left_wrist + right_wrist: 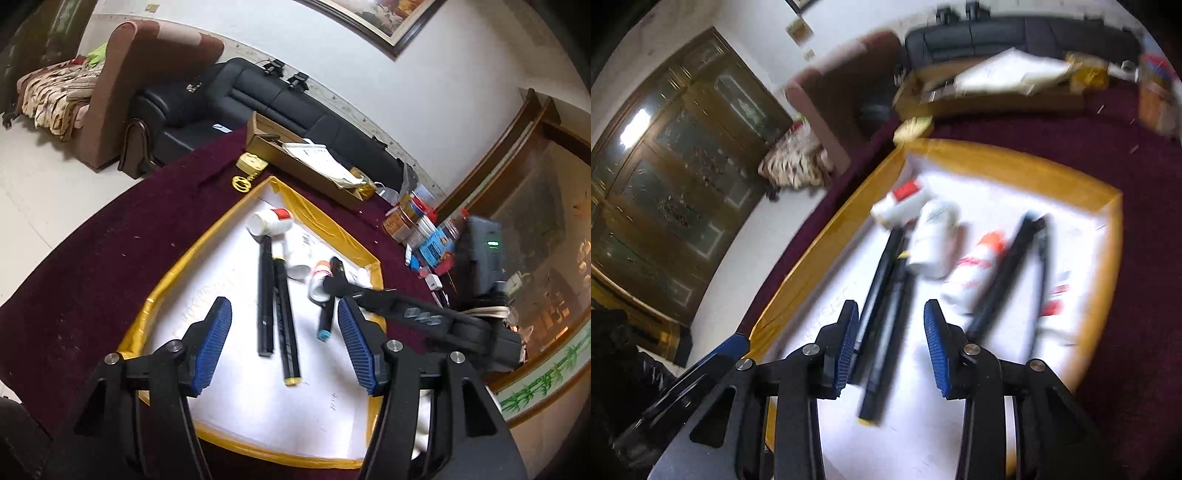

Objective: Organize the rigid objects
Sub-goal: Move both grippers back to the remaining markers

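A white tray with a yellow taped rim lies on a maroon cloth. In it lie two black markers side by side, one with a yellow end, and a blue-tipped marker. Beside them are a white bottle with a red band and a small orange-capped bottle. My left gripper hangs open above the marker pair and holds nothing. My right gripper is open above the same markers, nothing pressed between its pads. Its black body reaches in from the right. The right wrist view is blurred.
A cardboard box with papers and a gold tape roll sit beyond the tray. Jars and small clutter crowd the cloth's right side. A black sofa stands behind the table.
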The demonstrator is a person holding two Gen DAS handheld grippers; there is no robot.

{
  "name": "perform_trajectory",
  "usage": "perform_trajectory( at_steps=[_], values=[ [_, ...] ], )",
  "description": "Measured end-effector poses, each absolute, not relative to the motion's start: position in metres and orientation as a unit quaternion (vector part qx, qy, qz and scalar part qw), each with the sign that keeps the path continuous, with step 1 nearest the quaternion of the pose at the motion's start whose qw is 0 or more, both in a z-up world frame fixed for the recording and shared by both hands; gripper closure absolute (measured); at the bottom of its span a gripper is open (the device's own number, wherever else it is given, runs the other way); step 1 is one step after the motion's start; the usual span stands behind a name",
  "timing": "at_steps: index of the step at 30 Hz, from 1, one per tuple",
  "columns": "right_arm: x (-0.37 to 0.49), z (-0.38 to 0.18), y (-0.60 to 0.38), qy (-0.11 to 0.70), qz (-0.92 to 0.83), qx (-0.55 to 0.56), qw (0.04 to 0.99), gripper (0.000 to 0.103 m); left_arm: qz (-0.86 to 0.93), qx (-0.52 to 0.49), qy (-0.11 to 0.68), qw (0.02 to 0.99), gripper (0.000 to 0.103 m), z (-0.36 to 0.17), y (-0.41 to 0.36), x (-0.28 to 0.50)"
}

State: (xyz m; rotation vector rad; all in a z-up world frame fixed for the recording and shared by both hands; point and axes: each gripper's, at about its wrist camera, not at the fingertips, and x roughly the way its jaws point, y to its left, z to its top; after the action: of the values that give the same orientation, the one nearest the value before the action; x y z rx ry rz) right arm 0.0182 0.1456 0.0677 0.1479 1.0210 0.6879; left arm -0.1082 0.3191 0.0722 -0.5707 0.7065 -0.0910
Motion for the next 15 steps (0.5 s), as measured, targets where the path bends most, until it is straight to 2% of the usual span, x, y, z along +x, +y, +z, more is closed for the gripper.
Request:
perform_trajectory(
  at_steps=[3,4,5,6,8,10,11,15],
  values=[
    [-0.002,0.093,0.099,0.418,0.295,0.044,0.858,0.068,-0.061,-0.257,0.34,0.902,0.044,0.078,0.301,-0.11],
    [-0.01,0.1,0.082,0.395,0.276,0.029,0.876,0.061,-0.069,-0.25,0.339,0.904,0.044,0.08,0.292,-0.11],
    [-0.021,0.108,0.06,0.364,0.246,0.011,0.898,0.05,-0.077,-0.244,0.339,0.905,0.044,0.082,0.285,-0.109],
    [-0.028,0.113,0.044,0.343,0.222,0.0,0.913,0.042,-0.083,-0.24,0.339,0.906,0.044,0.083,0.277,-0.11],
    [-0.047,0.124,0.004,0.296,0.158,-0.015,0.942,0.017,-0.1,-0.226,0.342,0.907,0.044,0.085,0.258,-0.108],
    [-0.058,0.129,-0.042,0.251,0.085,-0.014,0.964,0.005,-0.12,-0.214,0.352,0.904,0.044,0.085,0.238,-0.104],
    [-0.059,0.13,-0.065,0.243,0.055,-0.008,0.968,0.005,-0.134,-0.208,0.36,0.9,0.044,0.084,0.226,-0.101],
    [-0.041,0.114,-0.168,0.31,-0.003,0.091,0.946,0.005,-0.173,-0.181,0.392,0.885,0.044,0.078,0.178,-0.095]
  ],
)
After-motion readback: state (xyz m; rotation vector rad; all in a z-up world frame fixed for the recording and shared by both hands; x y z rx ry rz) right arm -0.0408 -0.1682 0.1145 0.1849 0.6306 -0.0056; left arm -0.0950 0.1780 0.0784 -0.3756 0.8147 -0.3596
